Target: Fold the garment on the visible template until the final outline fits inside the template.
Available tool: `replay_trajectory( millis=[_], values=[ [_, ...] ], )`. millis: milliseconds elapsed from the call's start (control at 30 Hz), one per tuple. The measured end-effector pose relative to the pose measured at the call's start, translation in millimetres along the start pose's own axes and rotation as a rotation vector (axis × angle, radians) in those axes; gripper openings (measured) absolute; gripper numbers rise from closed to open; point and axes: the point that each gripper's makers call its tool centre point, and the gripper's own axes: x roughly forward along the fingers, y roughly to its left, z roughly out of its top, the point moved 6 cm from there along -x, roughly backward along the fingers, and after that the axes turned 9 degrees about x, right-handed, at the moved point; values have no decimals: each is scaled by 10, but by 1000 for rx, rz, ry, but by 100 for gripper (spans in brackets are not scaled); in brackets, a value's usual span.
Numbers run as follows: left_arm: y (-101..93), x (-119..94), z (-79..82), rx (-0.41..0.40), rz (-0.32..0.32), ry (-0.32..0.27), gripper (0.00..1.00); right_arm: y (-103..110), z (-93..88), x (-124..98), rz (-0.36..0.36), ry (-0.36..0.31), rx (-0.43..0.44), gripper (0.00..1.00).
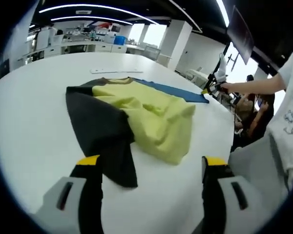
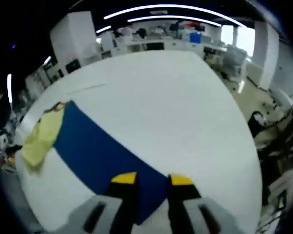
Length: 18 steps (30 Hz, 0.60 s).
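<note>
A yellow and black garment (image 1: 136, 117) lies crumpled on the white table (image 1: 34, 126), its black sleeve (image 1: 107, 141) stretching toward me. Behind it lies the flat blue template (image 1: 178, 91), with the garment only partly on it. My left gripper (image 1: 151, 163) hovers just short of the garment's near edge, jaws wide open and empty. In the right gripper view the blue template (image 2: 97, 148) runs diagonally, with the yellow garment (image 2: 39, 136) at its far left end. My right gripper (image 2: 152, 180) hangs over the template's near corner, jaws narrowly apart, holding nothing. That right gripper (image 1: 214, 83) also appears beyond the template.
A person's arm (image 1: 256, 87) in a white shirt reaches in from the right. Another person sits beyond the table edge (image 1: 249, 117). A thin white strip (image 1: 110, 71) lies on the table behind the garment. Desks and shelves line the far room.
</note>
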Motion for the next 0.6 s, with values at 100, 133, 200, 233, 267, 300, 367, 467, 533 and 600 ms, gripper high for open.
replay_trajectory(
  millis=[100,133,200,233,267,300,367,467,533,600],
  values=[
    [-14,4,-4,2,-2,-3,81,108,9,-78,66,-57,10,39],
    [-23,1,-6,2,-3,-4,81,121,5,-91,73,-62,5,41],
    [-34,-6,-6,2,-3,-8,81,214,-16,-156,111,-76,-16,43],
    [-57,-14,-1,2,-1,-10,81,253,-21,-172,134,-78,-25,45],
    [-58,-16,0,2,-1,-11,81,305,-4,-150,168,-89,-25,51],
    [-52,-11,5,2,1,-14,81,341,13,-158,191,-104,-35,57],
    [-51,-14,34,-9,12,-34,81,411,29,-187,230,-120,-45,68],
    [-54,-1,34,-6,14,-37,81,619,-4,-311,269,-135,-87,81],
    [-63,6,46,-2,16,-38,81,792,-36,-392,291,-138,-110,89],
    [-54,-7,57,-3,13,-45,81,830,-4,-413,303,-157,-156,100]
  ],
)
